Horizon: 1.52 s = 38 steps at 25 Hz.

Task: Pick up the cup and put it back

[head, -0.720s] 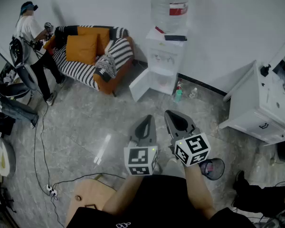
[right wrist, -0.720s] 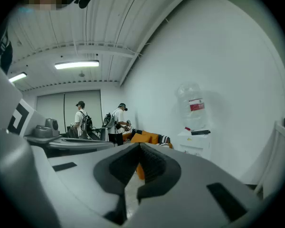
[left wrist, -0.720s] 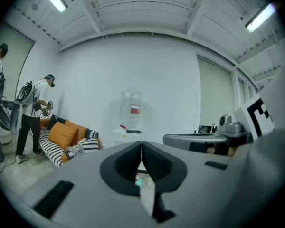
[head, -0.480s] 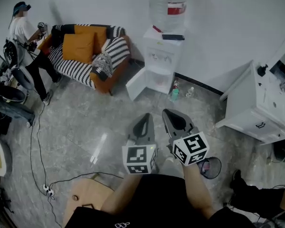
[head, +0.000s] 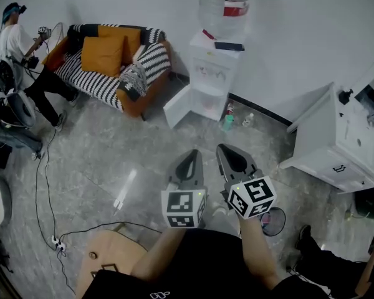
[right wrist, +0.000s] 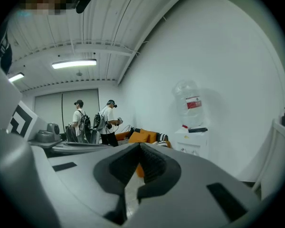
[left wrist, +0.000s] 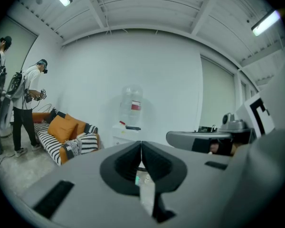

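I make out no cup in any view. My left gripper (head: pixel 189 157) and right gripper (head: pixel 228 152) are held side by side over the grey floor, both pointing toward a white water dispenser (head: pixel 210 80) with a clear bottle on top. In the left gripper view, the left gripper (left wrist: pixel 141 144) has its jaws pressed together with nothing between them. In the right gripper view, the right gripper (right wrist: pixel 139 147) also has its jaws closed and empty. The dispenser (left wrist: pixel 126 129) stands ahead of the left gripper, and the dispenser (right wrist: pixel 193 136) shows to the right of the right one.
A striped sofa (head: pixel 114 80) with orange cushions stands at the back left, with a person (head: pixel 19 55) beside it. A white cabinet (head: pixel 336 142) is on the right. Small bottles (head: pixel 228 121) stand on the floor by the dispenser. A cable (head: pixel 47 185) trails over the floor at the left.
The head view has shifted a little, so the sofa and the person sit farther left and higher. Both grippers stay side by side and shut.
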Each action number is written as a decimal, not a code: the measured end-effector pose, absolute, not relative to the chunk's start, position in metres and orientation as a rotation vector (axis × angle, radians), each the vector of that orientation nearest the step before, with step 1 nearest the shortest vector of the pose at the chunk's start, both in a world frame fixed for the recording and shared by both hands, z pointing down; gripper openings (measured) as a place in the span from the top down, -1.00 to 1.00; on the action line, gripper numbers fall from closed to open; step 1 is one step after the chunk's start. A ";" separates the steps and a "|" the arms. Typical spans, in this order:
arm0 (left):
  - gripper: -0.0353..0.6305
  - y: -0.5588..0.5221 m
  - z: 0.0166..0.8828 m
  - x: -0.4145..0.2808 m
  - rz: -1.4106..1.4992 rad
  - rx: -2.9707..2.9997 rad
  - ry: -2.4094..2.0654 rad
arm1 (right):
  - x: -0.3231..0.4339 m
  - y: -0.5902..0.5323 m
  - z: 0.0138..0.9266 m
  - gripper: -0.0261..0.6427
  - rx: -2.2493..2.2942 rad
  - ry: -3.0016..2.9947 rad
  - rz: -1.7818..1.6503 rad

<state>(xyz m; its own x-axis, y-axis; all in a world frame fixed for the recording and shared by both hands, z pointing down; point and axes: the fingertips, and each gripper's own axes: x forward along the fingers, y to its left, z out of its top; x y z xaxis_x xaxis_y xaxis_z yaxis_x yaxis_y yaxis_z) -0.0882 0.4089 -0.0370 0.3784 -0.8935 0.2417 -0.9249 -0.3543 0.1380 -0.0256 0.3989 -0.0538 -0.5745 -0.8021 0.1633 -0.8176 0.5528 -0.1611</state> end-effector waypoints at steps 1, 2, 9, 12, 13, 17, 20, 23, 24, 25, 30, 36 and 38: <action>0.86 0.407 -0.037 -0.086 0.180 2.386 -1.611 | -0.023 0.398 -0.053 0.89 1.415 -2.702 0.340; 0.86 0.405 -0.036 -0.084 0.176 2.383 -1.612 | -0.021 0.396 -0.054 0.89 1.413 -2.699 0.338; 0.86 0.384 -0.033 -0.037 0.169 2.397 -1.564 | 0.031 0.380 -0.056 0.89 1.463 -2.661 0.319; 0.85 0.369 -0.050 -0.012 0.134 2.434 -1.562 | 0.059 0.368 -0.074 0.89 1.495 -2.665 0.265; 0.86 0.366 -0.056 -0.002 0.121 2.449 -1.562 | 0.070 0.365 -0.080 0.89 1.506 -2.670 0.247; 0.86 0.364 -0.072 0.040 0.095 2.518 -1.544 | 0.113 0.362 -0.094 0.89 1.567 -2.687 0.222; 0.86 0.361 -0.059 0.064 0.132 2.534 -1.499 | 0.133 0.362 -0.080 0.89 1.584 -2.658 0.252; 0.86 0.356 -0.043 0.087 0.154 2.520 -1.450 | 0.153 0.367 -0.066 0.89 1.577 -2.619 0.279; 0.86 0.352 -0.044 0.095 0.158 2.532 -1.436 | 0.162 0.365 -0.067 0.89 1.595 -2.613 0.280; 0.85 0.347 -0.046 0.104 0.159 2.551 -1.424 | 0.172 0.359 -0.068 0.89 1.620 -2.606 0.284; 0.86 0.309 -0.045 0.110 0.179 2.611 -1.435 | 0.190 0.315 -0.066 0.89 1.701 -2.591 0.342; 0.86 0.222 -0.025 0.059 0.214 2.500 -1.502 | 0.119 0.237 -0.062 0.89 1.546 -2.647 0.265; 0.85 0.189 -0.027 0.043 0.215 2.485 -1.510 | 0.109 0.201 -0.060 0.89 1.566 -2.645 0.313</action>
<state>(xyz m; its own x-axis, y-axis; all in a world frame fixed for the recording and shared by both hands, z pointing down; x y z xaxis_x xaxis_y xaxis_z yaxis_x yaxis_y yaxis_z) 0.0428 0.1887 -0.0265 0.4597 -0.8550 0.2402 -0.8880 -0.4451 0.1152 0.1086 0.2014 -0.0602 -0.4852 -0.8620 0.1468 -0.8725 0.4661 -0.1469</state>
